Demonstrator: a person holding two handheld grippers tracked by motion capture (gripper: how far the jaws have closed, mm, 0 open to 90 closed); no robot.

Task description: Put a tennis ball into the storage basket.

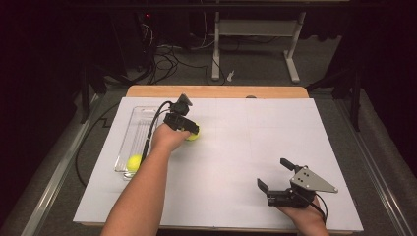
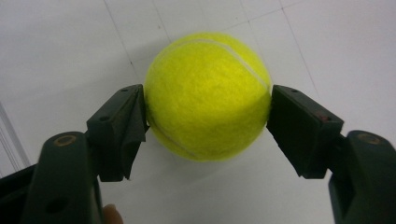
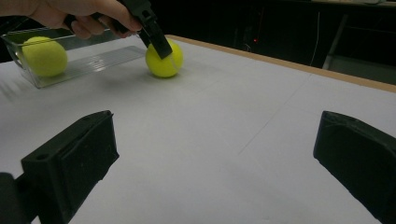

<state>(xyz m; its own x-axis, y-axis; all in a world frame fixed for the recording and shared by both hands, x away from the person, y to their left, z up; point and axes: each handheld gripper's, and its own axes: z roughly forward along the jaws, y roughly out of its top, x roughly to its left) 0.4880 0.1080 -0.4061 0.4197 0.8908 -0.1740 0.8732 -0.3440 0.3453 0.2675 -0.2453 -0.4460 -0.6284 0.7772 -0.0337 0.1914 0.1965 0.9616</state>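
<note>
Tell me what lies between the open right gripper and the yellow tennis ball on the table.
Only bare white table surface, seen in the right gripper view; the yellow tennis ball sits clamped in the left gripper.

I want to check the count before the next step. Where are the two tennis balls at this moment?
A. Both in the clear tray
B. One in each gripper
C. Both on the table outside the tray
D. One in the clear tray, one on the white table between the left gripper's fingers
D: one tennis ball lies in the clear tray; the other ball sits on the white table, pressed between the fingers of the left gripper.
</note>
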